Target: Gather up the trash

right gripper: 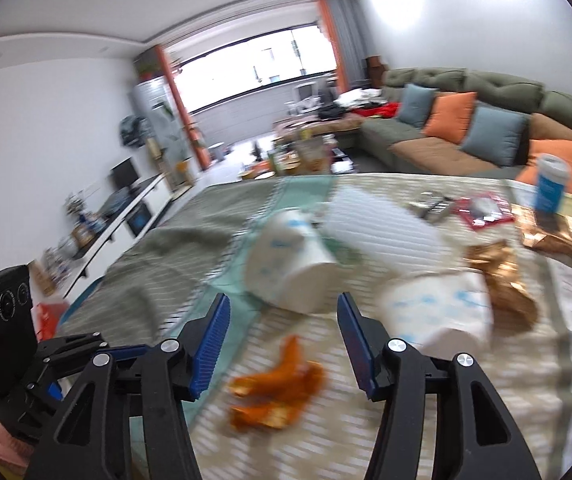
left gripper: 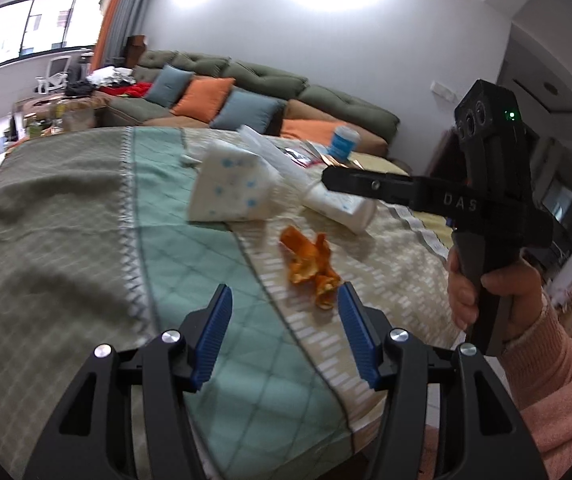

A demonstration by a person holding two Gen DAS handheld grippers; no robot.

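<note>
Both my claws, left claw (left gripper: pixel 284 312) and right claw (right gripper: pixel 284 320), stand spread and empty over the worktop (left gripper: pixel 66 216); the peel (left gripper: pixel 311 266) lies just ahead, lower centre, so either could pinch it.

A green sofa (left gripper: pixel 254 80) with blue and orange cushions (right gripper: pixel 449 114) runs along the white wall (left gripper: pixel 325 40). A wide window (right gripper: pixel 254 64) (orange curtains (right gripper: pixel 174 92) at each side) glares with daylight. A low white cabinet (right gripper: pixel 126 216) carries a screen. Two bright patches mark the wall.
</note>
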